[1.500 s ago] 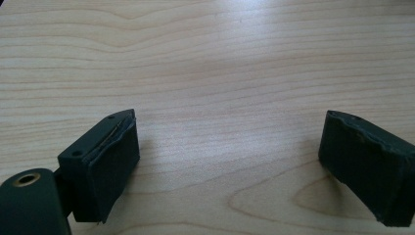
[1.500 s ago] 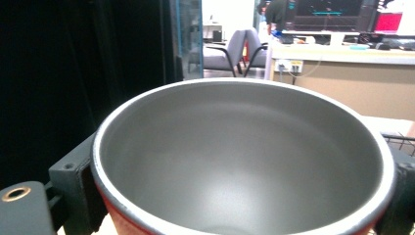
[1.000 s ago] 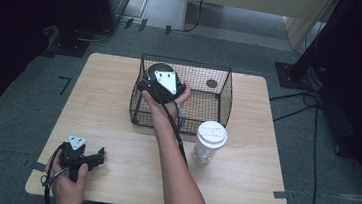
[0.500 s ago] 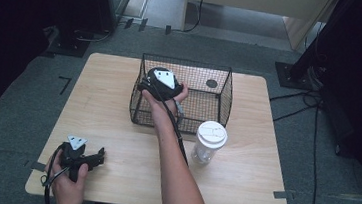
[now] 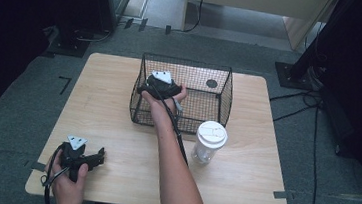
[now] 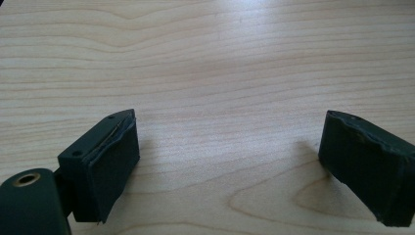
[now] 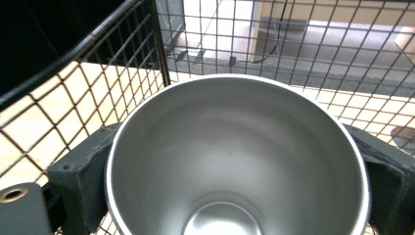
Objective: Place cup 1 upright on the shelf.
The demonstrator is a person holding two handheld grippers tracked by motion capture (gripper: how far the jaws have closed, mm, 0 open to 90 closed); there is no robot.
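Over the left half of the black wire basket (image 5: 225, 96) my right gripper (image 5: 156, 90) hangs, held by a hand. In the right gripper view its jaws are shut on a steel cup (image 7: 235, 147), one on each side, with the cup's empty mouth facing the camera and the basket's mesh (image 7: 122, 63) close behind. My left gripper (image 5: 97, 156) rests at the table's front left corner. It stands open (image 6: 235, 166) over bare wood, nothing between the pads (image 6: 115, 166).
A clear cup with a white lid (image 5: 210, 141) stands on the wooden table (image 5: 261, 185) just in front of the basket's right half. A small dark round thing (image 5: 212, 83) lies in the basket's far right part. Cables run over the floor at the right.
The right gripper with the cup has shifted very slightly to the left inside the basket. The left gripper has stayed put.
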